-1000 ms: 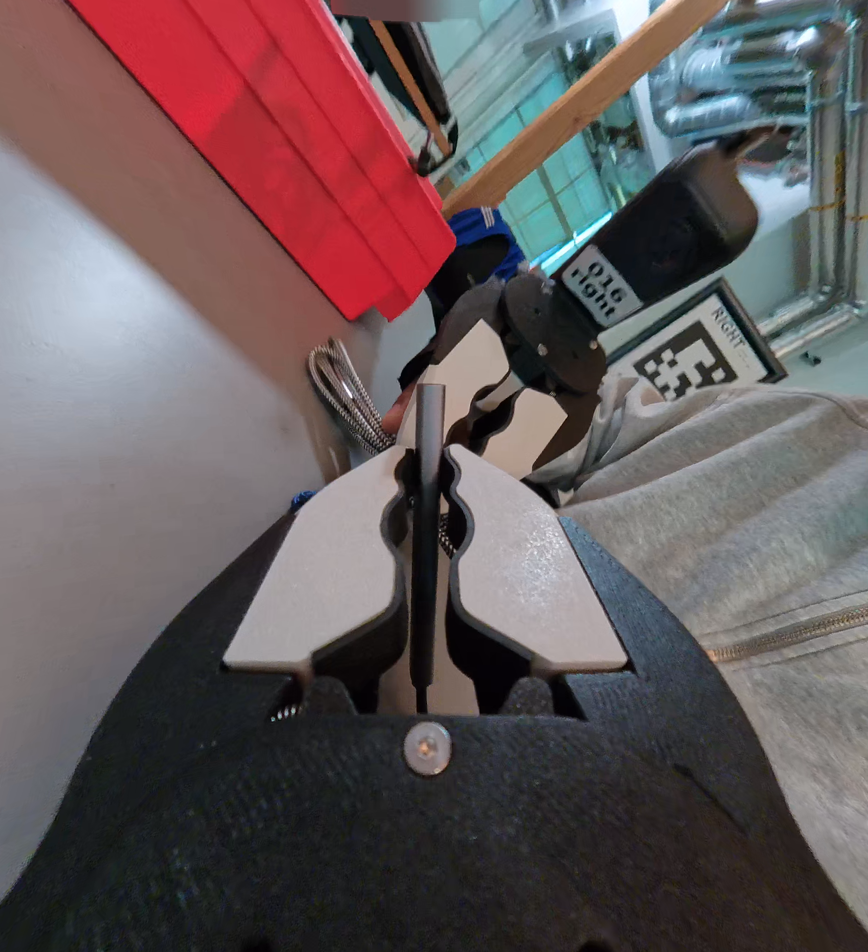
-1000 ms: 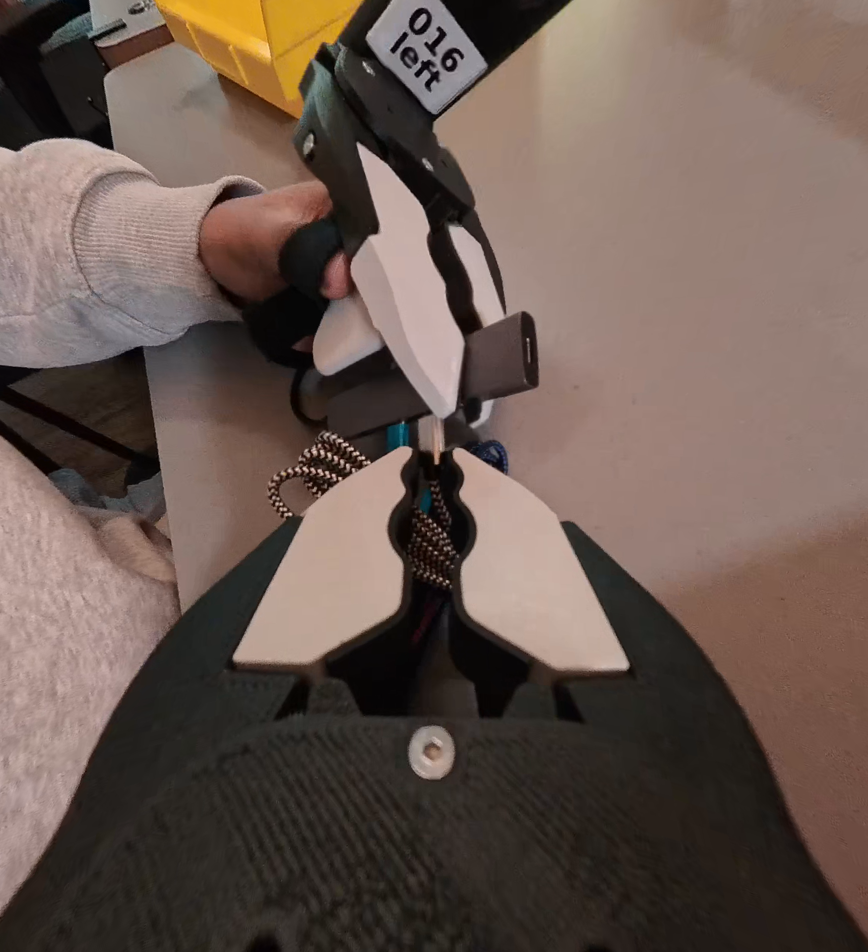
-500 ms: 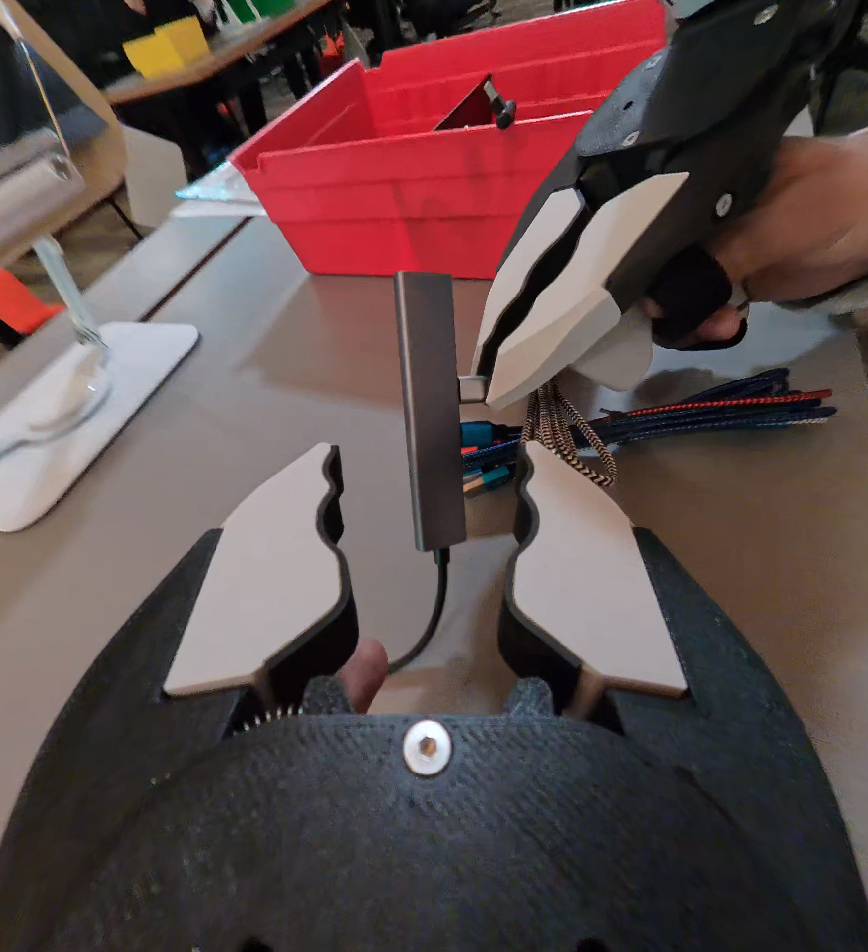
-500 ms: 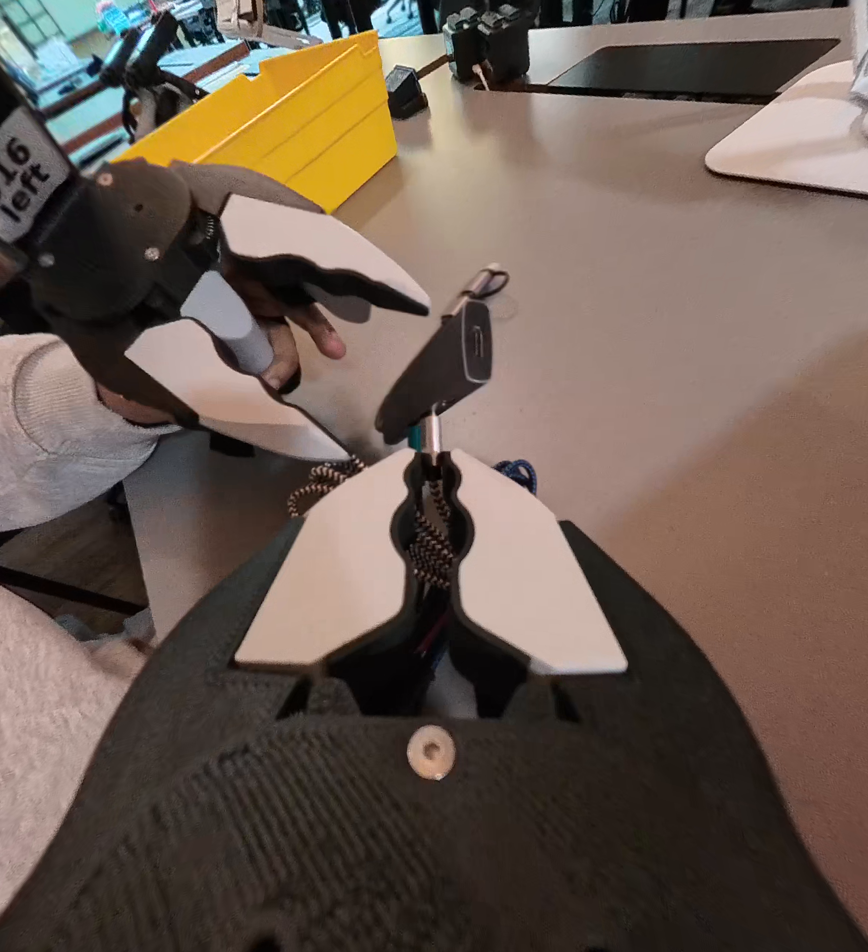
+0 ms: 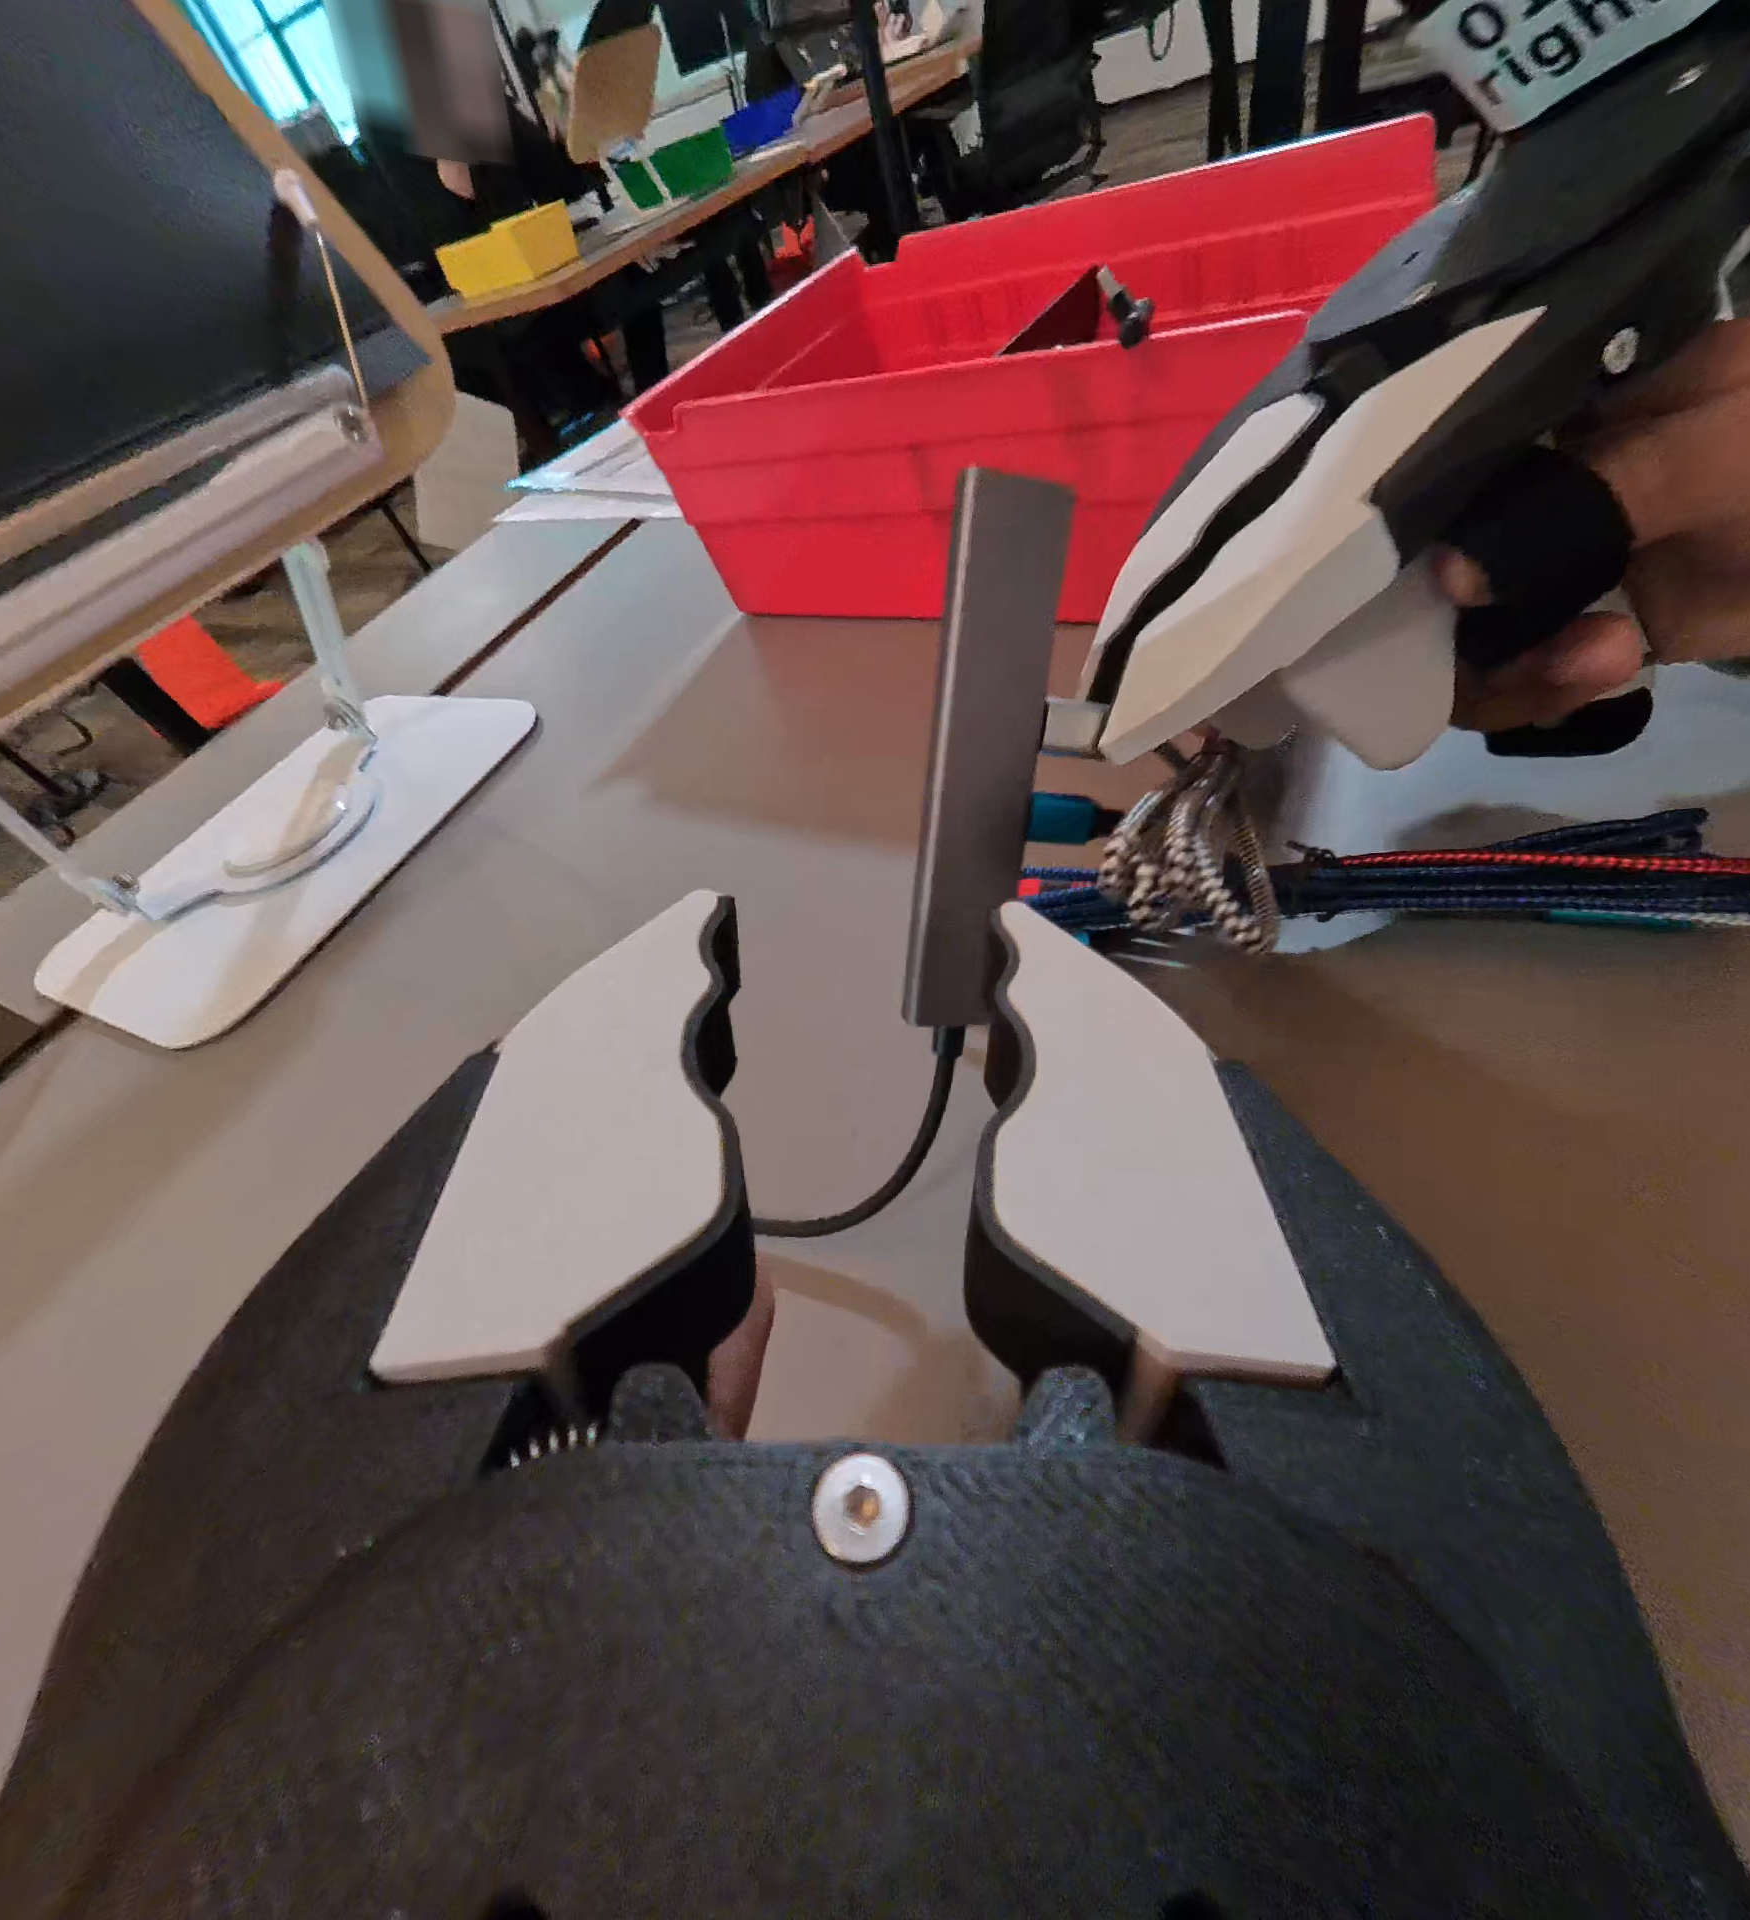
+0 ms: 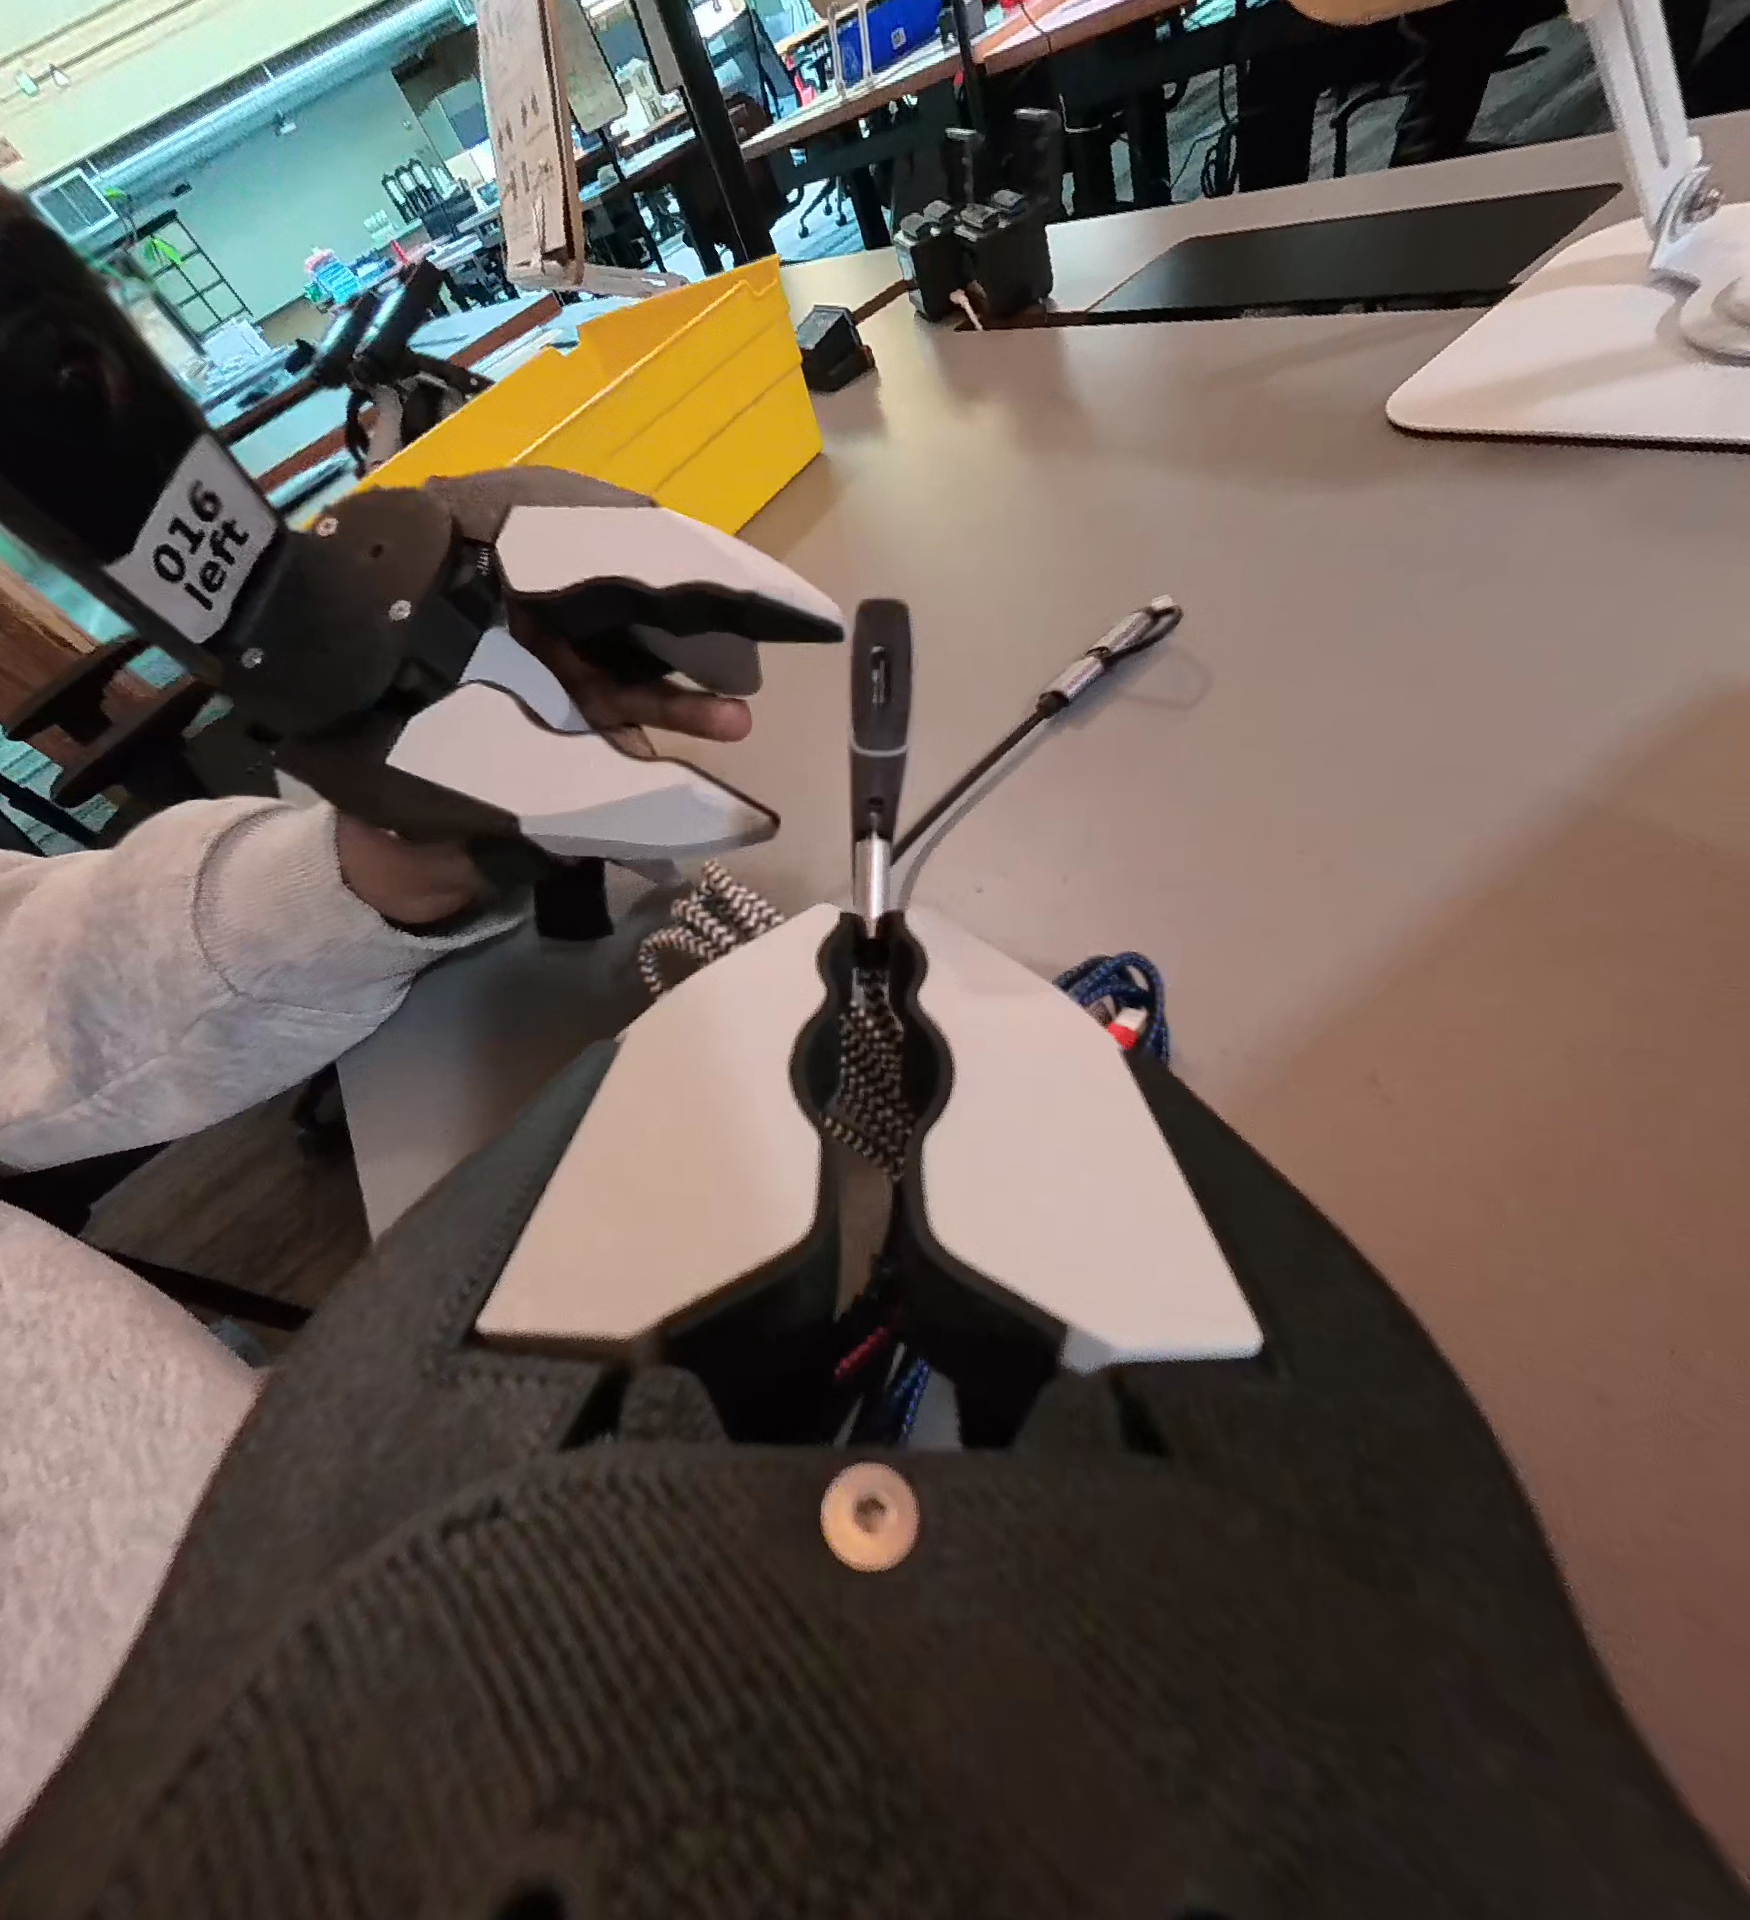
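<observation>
A slim dark grey hub (image 5: pixel 985 727) stands upright above the table, and its thin black lead (image 5: pixel 912 1153) trails down to the table. My right gripper (image 6: pixel 871 914) is shut on the silver plug (image 6: pixel 871 878) of a black-and-white braided cable (image 6: pixel 710 920). The plug sits in the side of the hub (image 6: pixel 879 686) and carries it. My left gripper (image 5: pixel 860 914) is open. The hub's lower end is beside its right fingertip, with a wide gap to the left one. In the right wrist view the left gripper (image 6: pixel 806 727) is open just left of the hub.
A red bin (image 5: pixel 954 457) stands behind the hub and a yellow bin (image 6: pixel 642 405) at the far left. A white monitor stand base (image 5: pixel 258 831) lies to the left. A bundle of braided cables (image 5: pixel 1536 883) lies on the table under my right gripper. Some 6 cm of space lies between my two pairs of fingers.
A second ago my left gripper was shut on the hub. It opened wide and let go, and has since narrowed without closing on it. The hub stays on the plug in my right gripper.
</observation>
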The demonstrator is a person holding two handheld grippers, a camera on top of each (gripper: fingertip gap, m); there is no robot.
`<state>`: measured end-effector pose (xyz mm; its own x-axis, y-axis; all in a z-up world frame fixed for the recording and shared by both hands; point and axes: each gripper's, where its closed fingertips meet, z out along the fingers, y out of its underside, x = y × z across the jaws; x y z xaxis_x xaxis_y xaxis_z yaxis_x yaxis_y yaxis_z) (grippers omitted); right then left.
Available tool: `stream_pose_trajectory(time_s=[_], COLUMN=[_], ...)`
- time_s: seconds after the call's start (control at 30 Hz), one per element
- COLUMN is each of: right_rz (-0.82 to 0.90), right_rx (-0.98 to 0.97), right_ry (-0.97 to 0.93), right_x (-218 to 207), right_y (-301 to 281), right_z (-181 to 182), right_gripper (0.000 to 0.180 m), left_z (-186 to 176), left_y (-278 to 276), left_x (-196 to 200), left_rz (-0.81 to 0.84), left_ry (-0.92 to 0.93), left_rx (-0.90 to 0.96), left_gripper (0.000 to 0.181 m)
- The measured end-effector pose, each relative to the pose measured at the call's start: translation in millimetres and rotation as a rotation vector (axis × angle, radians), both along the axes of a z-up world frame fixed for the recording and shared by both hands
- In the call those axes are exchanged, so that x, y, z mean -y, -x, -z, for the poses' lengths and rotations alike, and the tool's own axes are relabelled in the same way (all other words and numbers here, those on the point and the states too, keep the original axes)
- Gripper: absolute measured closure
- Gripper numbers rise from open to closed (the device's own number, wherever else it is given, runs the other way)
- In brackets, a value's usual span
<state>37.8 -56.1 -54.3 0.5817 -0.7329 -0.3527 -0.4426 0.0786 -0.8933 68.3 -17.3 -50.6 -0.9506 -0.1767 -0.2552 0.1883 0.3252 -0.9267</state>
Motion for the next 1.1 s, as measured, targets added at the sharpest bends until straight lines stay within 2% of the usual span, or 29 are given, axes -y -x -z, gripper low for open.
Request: stream_pose_trajectory(time_s=[0.13, 0.23, 0.37, 0.57, 0.67, 0.8, 0.93, 1.1], right_rz=[-0.010, -0.031, -0.081, -0.162, -0.164, -0.167, -0.153, -0.185], right_rx=[-0.005, -0.012, -0.011, 0.015, 0.030, 0.025, 0.055, 0.018], right_ry=[-0.031, -0.062, -0.061, 0.000, 0.017, -0.011, -0.070, -0.063], right_x=[-2, -8, -19, -36, -39, -39, -36, -40], right_y=[2, 4, 11, 21, 22, 23, 21, 24], right_z=[-2, -3, -2, 2, 2, 1, -9, -1], right_gripper=[0.174, 0.174, 0.174, 0.174, 0.174, 0.172, 0.160, 0.158], left_z=[17, 28, 40, 49, 52, 54, 56, 56], left_y=[0, 7, 14, 15, 24, 23, 23, 24], left_x=[5, 12, 18, 18, 17, 16, 16, 17], left_rz=[0.014, 0.021, 0.029, 0.037, 0.087, 0.082, 0.086, 0.088], left_ry=[-0.034, -0.110, -0.204, -0.261, -0.282, -0.297, -0.308, -0.312], left_rx=[-0.103, -0.026, 0.084, 0.130, 0.121, 0.135, 0.146, 0.151], left_gripper=[0.122, 0.113, 0.113, 0.129, 0.158, 0.161, 0.161, 0.160])
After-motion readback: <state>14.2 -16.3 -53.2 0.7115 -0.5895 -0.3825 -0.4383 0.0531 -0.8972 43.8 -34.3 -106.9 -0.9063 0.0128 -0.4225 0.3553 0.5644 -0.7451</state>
